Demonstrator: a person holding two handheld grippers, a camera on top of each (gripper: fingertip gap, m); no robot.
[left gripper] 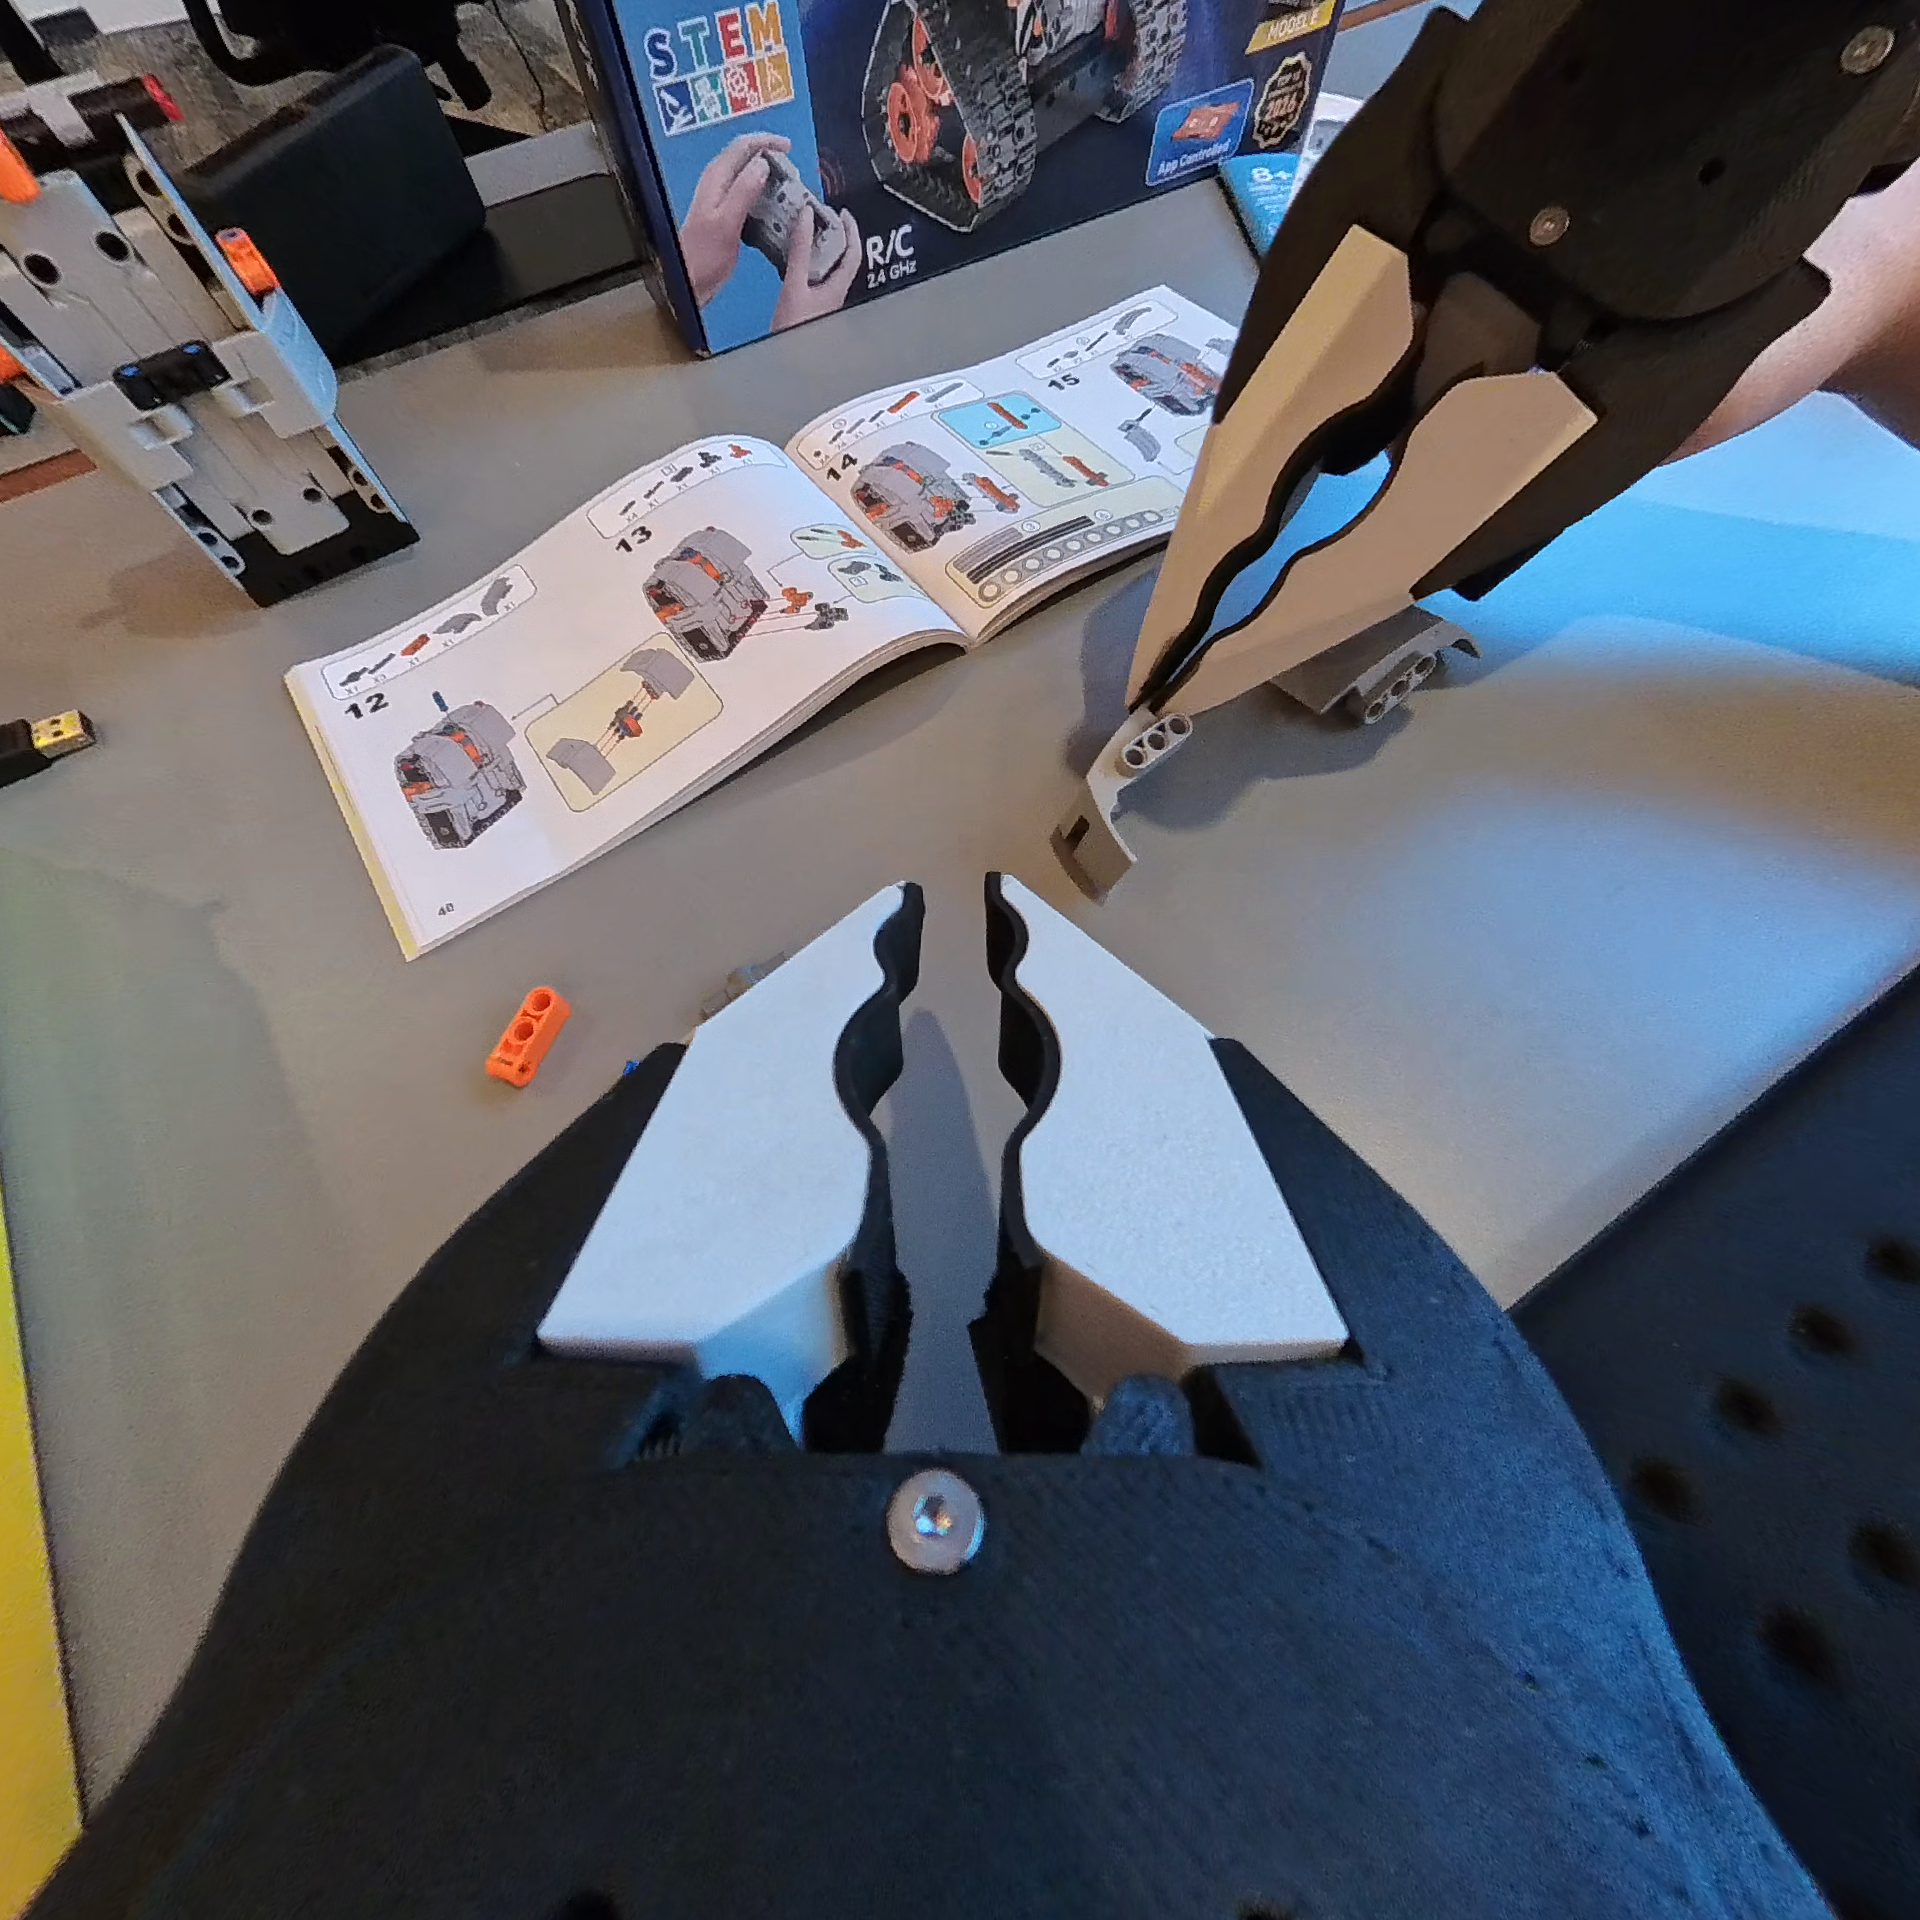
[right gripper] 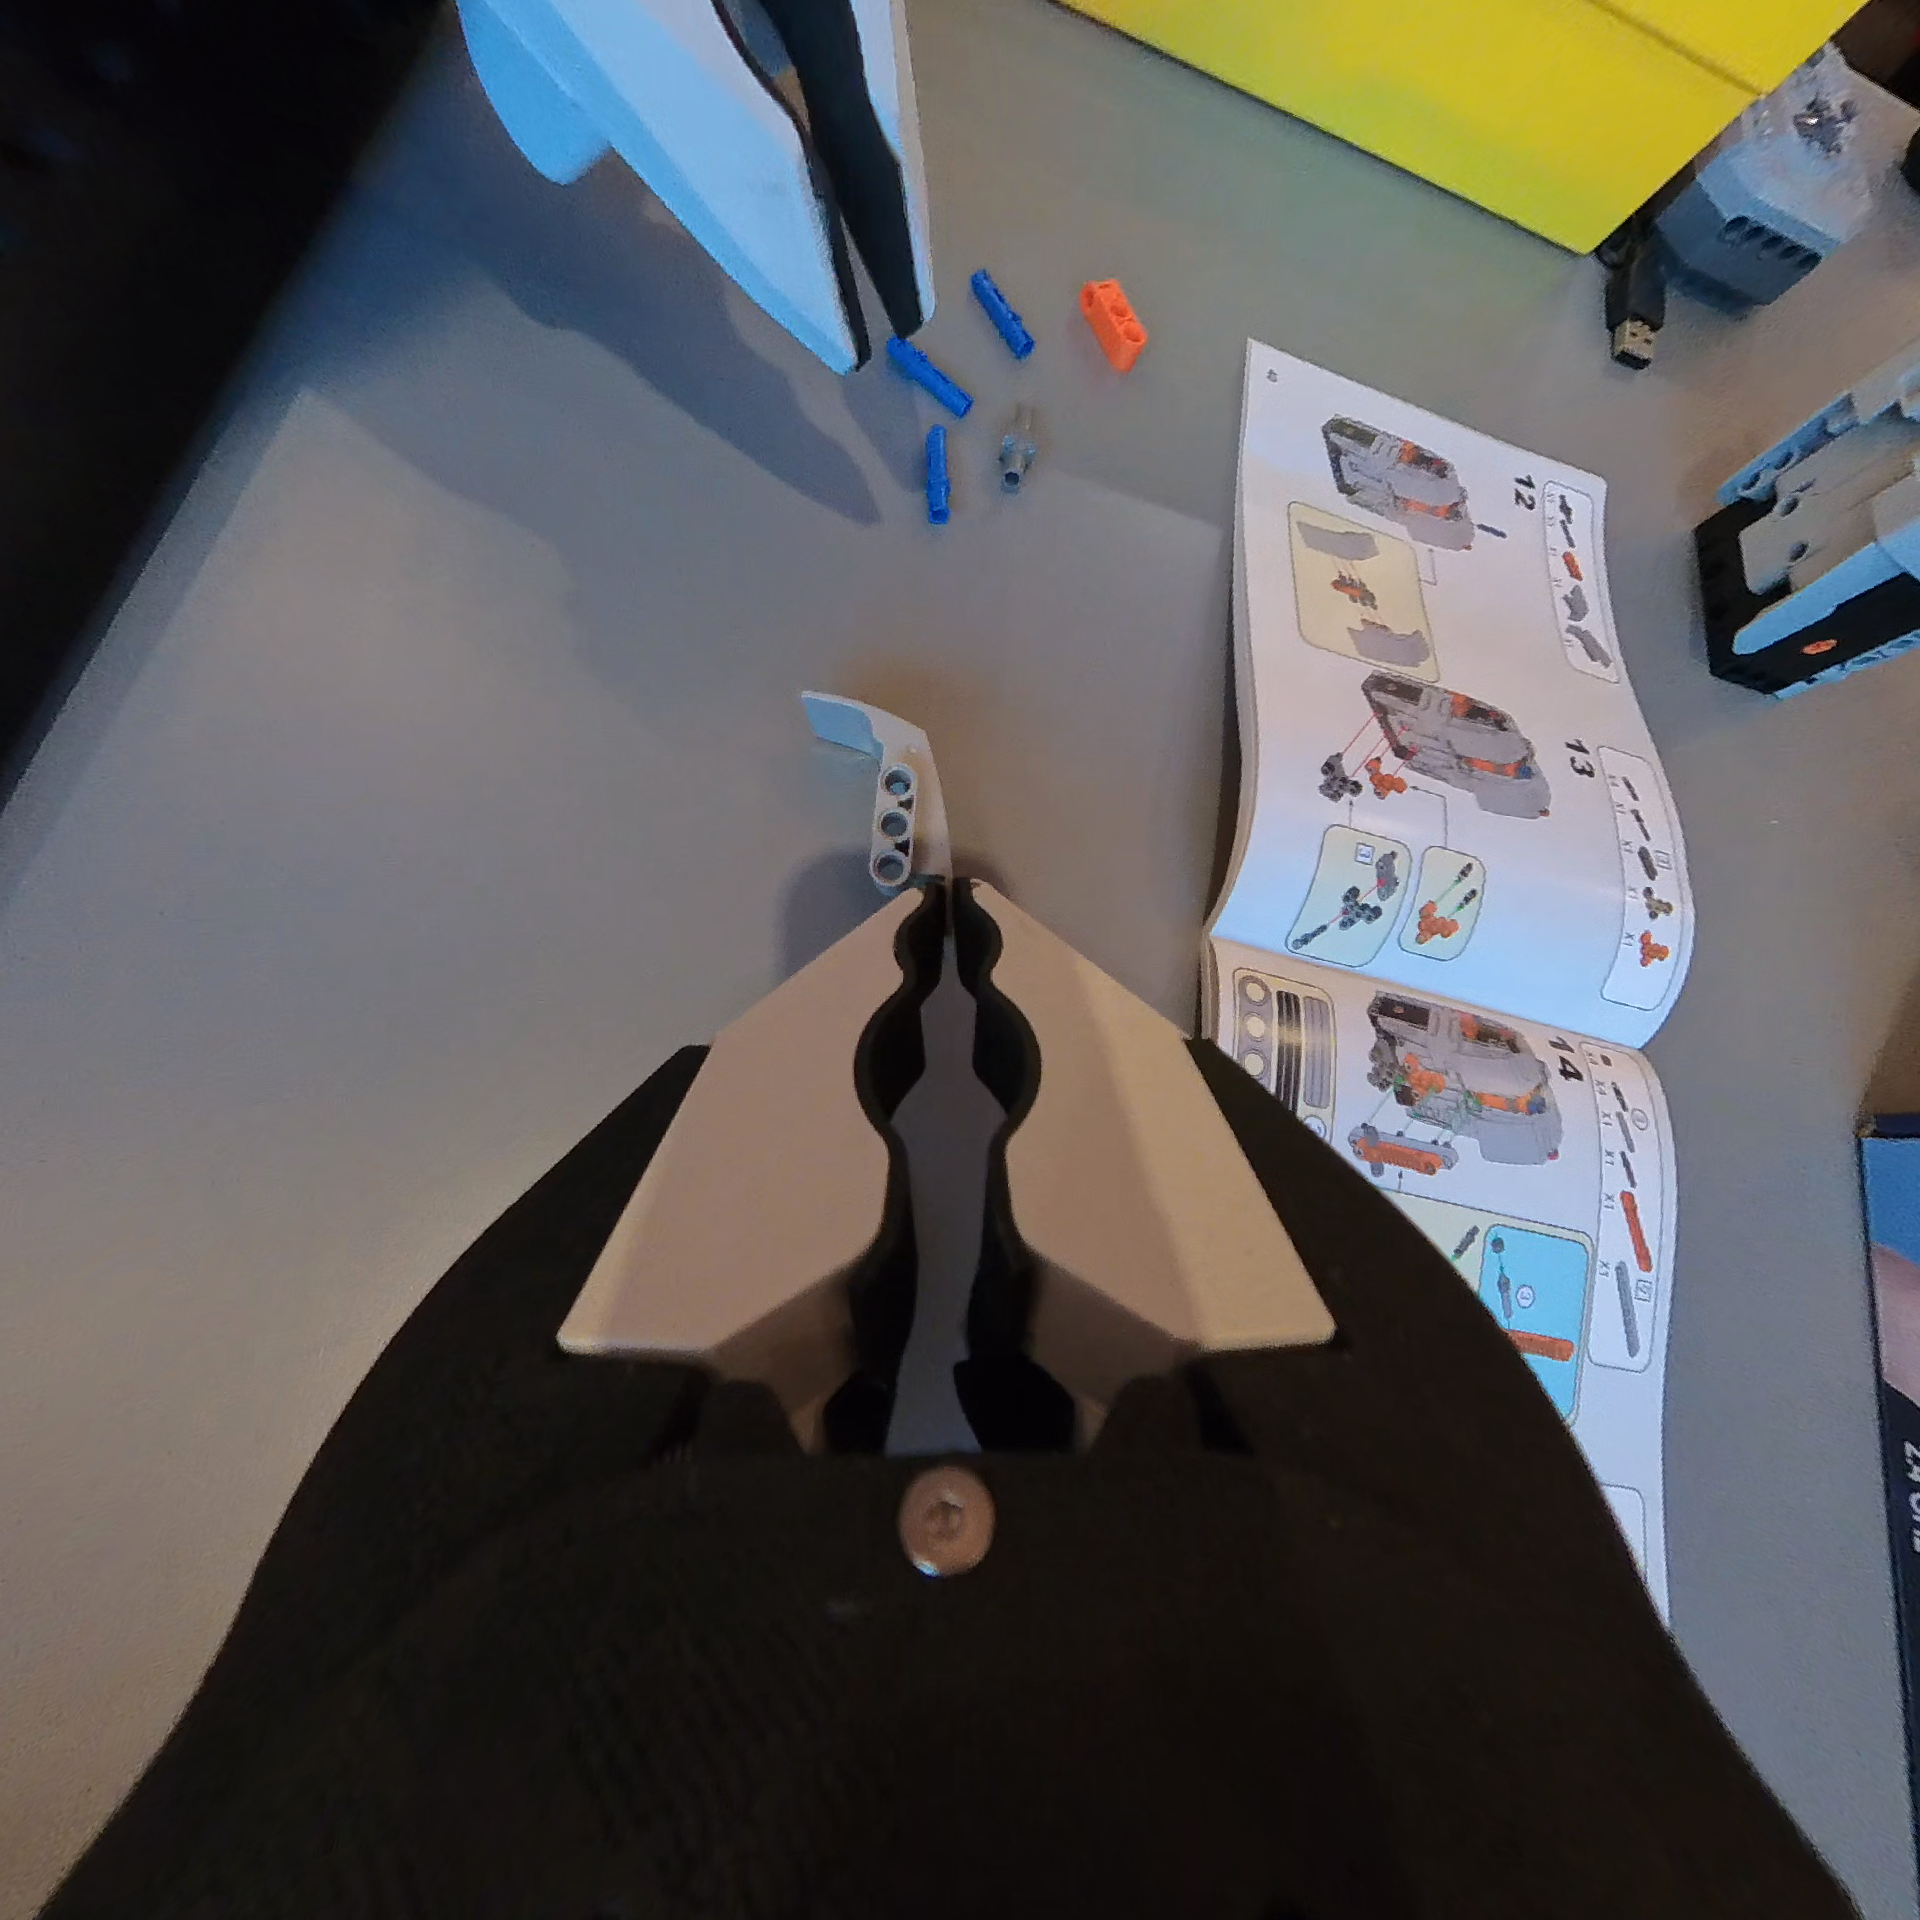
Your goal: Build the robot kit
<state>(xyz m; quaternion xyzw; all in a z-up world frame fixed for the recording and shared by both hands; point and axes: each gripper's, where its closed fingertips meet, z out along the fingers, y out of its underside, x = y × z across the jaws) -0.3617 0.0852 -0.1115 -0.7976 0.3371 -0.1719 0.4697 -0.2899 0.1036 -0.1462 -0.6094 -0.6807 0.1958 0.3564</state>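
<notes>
The right gripper (right gripper: 948,885) has its jaws pinched narrowly on the edge of a curved grey panel piece (right gripper: 883,774), which juts out just past the tips; the left wrist view shows that piece (left gripper: 1117,774) hanging from the tips with its lower end near or on the table, which of the two I cannot tell. The left gripper (left gripper: 953,883) stands with a narrow gap between its jaws and nothing in it.

Only the right wrist view shows three blue pins (right gripper: 928,376) and a small grey pin (right gripper: 1016,449) just beyond the left gripper's tips, with one blue pin at the tips. Only the left wrist view shows a second grey panel (left gripper: 1382,670) behind the right gripper, and a toy box (left gripper: 935,145) standing past the open instruction booklet (left gripper: 727,644).

An orange brick (left gripper: 528,1036) lies left of the left jaws. A half-built grey and black model (left gripper: 197,405) stands far left. Bare grey table (left gripper: 1455,987) spreads between the two grippers and to the right of the left jaws. A yellow box (right gripper: 1455,94) borders the far edge in the right wrist view, with a USB plug (right gripper: 1633,338) beside it.
</notes>
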